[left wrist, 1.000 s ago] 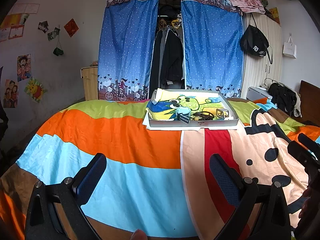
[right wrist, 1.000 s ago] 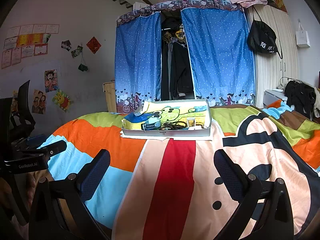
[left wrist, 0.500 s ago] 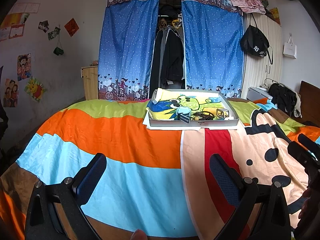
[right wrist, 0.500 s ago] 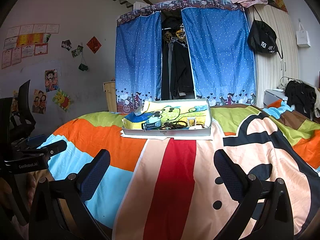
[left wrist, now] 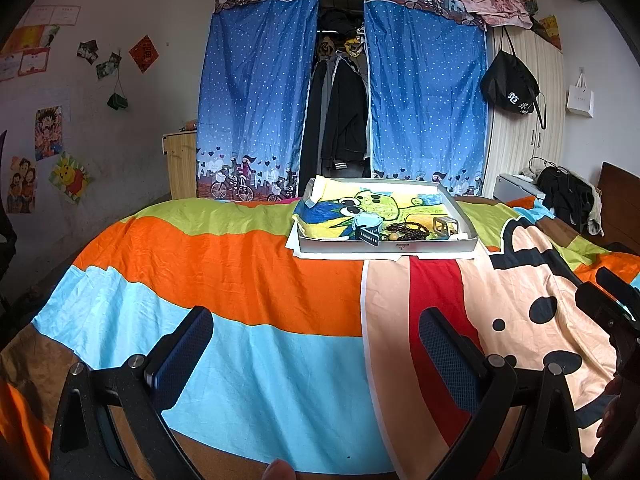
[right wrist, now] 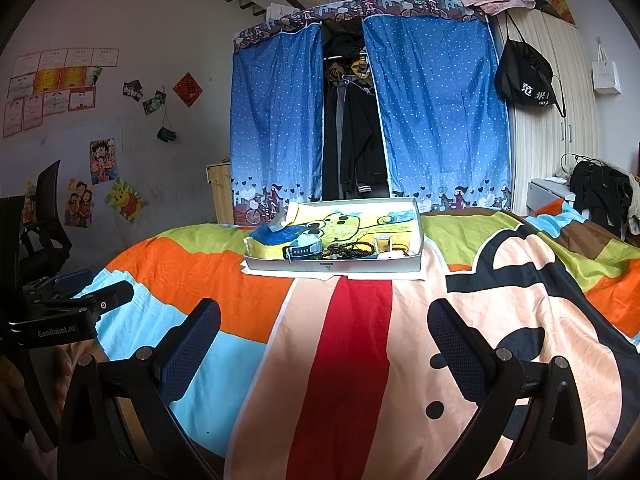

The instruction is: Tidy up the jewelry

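A shallow grey tray lined with a cartoon drawing lies on the bed's far side; it also shows in the right wrist view. In it lie a blue watch, a dark bead necklace and a small yellowish buckle-like piece. My left gripper is open and empty above the near bedspread, well short of the tray. My right gripper is open and empty too, also near the bed's front.
The bed carries a bright striped cartoon bedspread. Behind it hangs a blue curtained wardrobe. A black office chair stands at the left. The other gripper shows at each view's edge.
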The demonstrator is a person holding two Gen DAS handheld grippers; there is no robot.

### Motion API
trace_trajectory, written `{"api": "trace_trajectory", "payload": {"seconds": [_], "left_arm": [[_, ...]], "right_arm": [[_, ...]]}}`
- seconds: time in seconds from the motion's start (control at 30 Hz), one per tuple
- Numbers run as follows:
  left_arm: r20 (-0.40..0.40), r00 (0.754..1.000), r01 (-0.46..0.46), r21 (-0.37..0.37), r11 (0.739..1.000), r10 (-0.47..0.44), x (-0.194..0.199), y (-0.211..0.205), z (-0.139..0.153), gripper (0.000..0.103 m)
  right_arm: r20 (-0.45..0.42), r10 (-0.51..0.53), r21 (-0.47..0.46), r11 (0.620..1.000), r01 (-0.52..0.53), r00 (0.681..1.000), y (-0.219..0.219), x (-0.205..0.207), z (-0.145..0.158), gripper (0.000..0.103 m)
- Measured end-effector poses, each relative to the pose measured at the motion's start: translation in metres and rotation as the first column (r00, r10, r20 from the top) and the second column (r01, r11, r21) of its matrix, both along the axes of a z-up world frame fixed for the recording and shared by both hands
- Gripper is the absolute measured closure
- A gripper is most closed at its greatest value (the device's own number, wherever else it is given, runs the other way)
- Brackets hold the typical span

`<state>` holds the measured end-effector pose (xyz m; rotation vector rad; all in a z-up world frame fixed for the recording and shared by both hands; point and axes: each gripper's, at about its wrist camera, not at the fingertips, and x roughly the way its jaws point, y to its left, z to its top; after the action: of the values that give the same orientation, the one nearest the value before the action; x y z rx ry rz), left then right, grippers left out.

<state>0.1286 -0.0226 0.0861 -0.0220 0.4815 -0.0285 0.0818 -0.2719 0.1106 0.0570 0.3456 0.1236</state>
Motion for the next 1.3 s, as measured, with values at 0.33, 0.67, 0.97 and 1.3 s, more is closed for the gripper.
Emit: {"api": "trace_trajectory", "payload": {"seconds": [0.33, 0.67, 0.97, 1.3], "left_arm": [[0.001, 1.000, 0.003, -0.008, 1.000, -0.003, -0.0012, -0.0007, -0.0018, 0.000], [0.000, 1.000, 0.003, -0.010, 1.000, -0.003, -0.0012, -0.0008, -0.0019, 0.000], [-0.001, 1.000, 0.002, -0.009, 1.000, -0.002, -0.0012, -0.0002, -0.0026, 0.000], [-0.002, 1.000, 0.002, -0.011, 1.000, -0.002, -0.0015, -0.0002, -0.0030, 0.000]], "right_arm": [[0.001, 0.000, 0.000, 1.000, 0.000, 1.000, -0.0001, 0.0000, 0.0005, 0.001], [0.000, 0.000, 0.000, 1.000, 0.000, 1.000, -0.0002, 0.0002, 0.0006, 0.001], [0.000, 0.000, 0.002, 1.000, 0.000, 1.000, -0.0003, 0.0003, 0.0009, 0.001], [-0.001, -0.001, 0.001, 1.000, 0.001, 1.000, -0.0002, 0.0002, 0.0011, 0.001]]}}
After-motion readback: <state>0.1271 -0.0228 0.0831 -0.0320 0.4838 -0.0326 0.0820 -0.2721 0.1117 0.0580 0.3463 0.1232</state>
